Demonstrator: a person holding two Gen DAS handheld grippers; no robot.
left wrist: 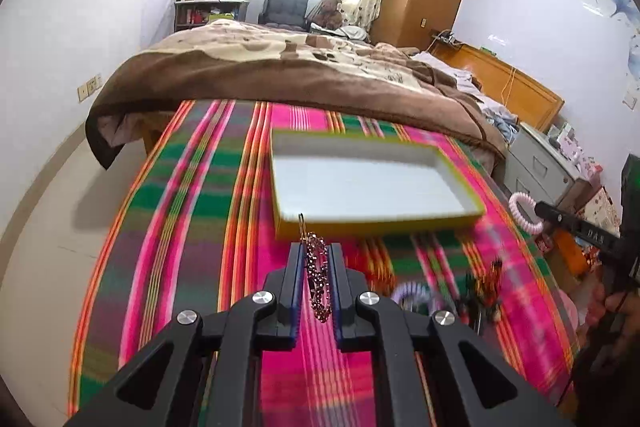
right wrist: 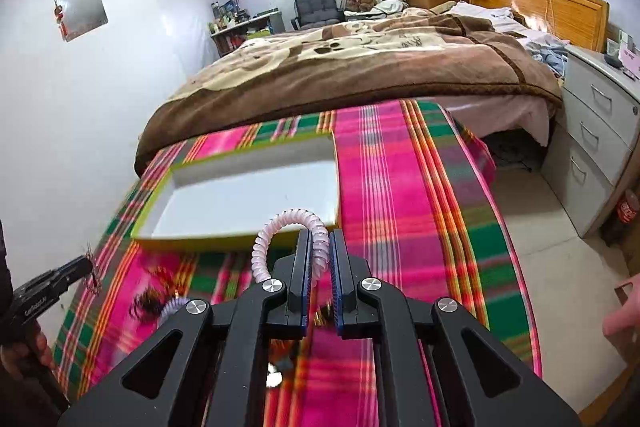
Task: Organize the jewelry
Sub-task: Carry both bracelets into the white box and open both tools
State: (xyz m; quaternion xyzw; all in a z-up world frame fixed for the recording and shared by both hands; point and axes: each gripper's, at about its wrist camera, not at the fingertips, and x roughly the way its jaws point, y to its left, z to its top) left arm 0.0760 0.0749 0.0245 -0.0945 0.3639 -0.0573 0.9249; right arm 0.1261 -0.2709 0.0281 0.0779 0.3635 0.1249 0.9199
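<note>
My left gripper [left wrist: 316, 249] is shut on a beaded, rhinestone hair clip [left wrist: 317, 279], held above the cloth just short of the near wall of a shallow white box with a yellow-green rim [left wrist: 376, 223]. My right gripper [right wrist: 319, 237] is shut on a pale pink spiral hair tie [right wrist: 280, 223], held near the box's near right corner [right wrist: 200, 241]. The box looks bare inside. In the left wrist view the right gripper [left wrist: 538, 209] shows at the right with the pink tie [left wrist: 524, 213]. In the right wrist view the left gripper [right wrist: 86, 265] shows at the left edge.
A pink-green plaid cloth [left wrist: 224, 227] covers the table. More pieces lie on it near me: a lilac spiral tie [left wrist: 412, 293] and a dark red-orange ornament [left wrist: 484, 285]. A bed with a brown blanket [left wrist: 280, 67] stands behind the table, grey drawers [right wrist: 600, 131] to the right.
</note>
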